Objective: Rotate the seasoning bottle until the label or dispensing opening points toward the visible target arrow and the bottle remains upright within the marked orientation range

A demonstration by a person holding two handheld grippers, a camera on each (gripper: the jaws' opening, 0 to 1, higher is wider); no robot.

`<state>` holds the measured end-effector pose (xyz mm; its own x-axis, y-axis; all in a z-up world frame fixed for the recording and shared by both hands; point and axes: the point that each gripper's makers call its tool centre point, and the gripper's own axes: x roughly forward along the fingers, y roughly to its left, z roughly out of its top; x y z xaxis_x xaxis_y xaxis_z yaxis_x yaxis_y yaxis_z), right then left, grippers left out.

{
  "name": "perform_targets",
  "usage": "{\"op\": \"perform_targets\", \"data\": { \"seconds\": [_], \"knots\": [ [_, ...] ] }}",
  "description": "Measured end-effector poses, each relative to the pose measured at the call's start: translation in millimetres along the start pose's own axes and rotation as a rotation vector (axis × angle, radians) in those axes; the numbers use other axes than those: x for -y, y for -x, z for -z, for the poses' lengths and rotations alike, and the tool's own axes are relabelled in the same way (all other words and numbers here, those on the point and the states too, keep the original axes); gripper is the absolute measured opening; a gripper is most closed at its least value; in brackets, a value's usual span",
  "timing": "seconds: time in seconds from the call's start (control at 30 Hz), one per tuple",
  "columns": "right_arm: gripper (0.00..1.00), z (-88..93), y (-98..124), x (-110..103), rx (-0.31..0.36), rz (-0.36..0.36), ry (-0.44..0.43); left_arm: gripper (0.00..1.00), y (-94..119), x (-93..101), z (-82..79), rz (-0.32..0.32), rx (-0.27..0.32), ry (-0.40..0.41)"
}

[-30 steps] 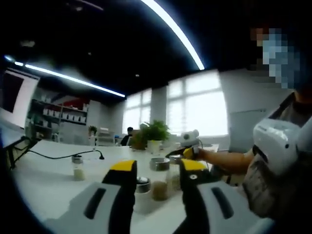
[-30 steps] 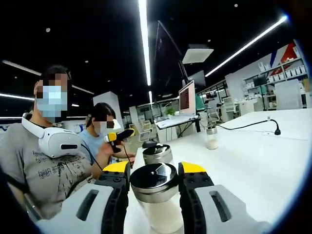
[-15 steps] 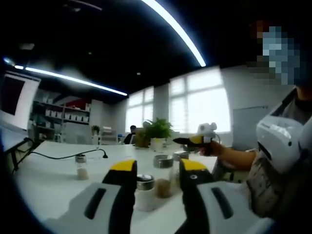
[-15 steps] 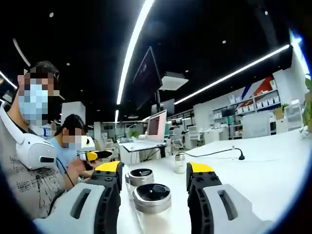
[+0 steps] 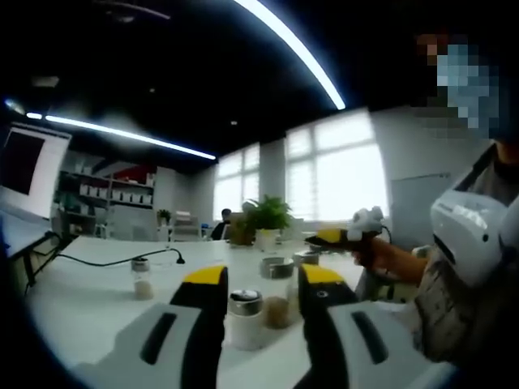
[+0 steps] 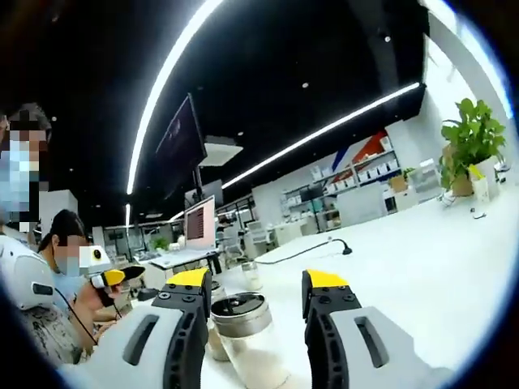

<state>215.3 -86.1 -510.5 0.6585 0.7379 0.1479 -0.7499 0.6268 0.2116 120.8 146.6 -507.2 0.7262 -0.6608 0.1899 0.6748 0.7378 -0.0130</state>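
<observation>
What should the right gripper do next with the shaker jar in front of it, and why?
Probably close the right gripper on the jar again. The jaws stand open, the jar stands upright between them nearer the left jaw, and neither jaw seems to touch it. No arrow can be made out in either view, so which way to turn it is unclear.

Yellow-tipped grey fingers [image 6: 324, 279], white table [image 6: 422, 267]

I see a potted plant [image 6: 468, 146] on the white table [image 6: 422, 259] (by the windows [image 5: 332, 174]), a black cable [image 5: 97, 261], and shelves [image 5: 113, 194] behind.
</observation>
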Motion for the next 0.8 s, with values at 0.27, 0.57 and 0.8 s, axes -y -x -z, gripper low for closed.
{"op": "perform_targets", "data": {
  "seconds": [0.27,0.57,0.8],
  "knots": [
    [0.55,29.4,-6,-9,-0.084,0.044,0.110,0.36,0,-3.3,0.8,-0.012,-0.007,0.002],
    [0.56,22.7,-24,-9,-0.093,0.026,0.108,0.36,-1,-2.0,1.2,-0.005,-0.016,-0.008],
    [0.39,30.2,-34,-11,-0.156,-0.002,0.169,0.32,3,-7.4,-2.5,-0.014,-0.006,-0.015]
  ]
}}
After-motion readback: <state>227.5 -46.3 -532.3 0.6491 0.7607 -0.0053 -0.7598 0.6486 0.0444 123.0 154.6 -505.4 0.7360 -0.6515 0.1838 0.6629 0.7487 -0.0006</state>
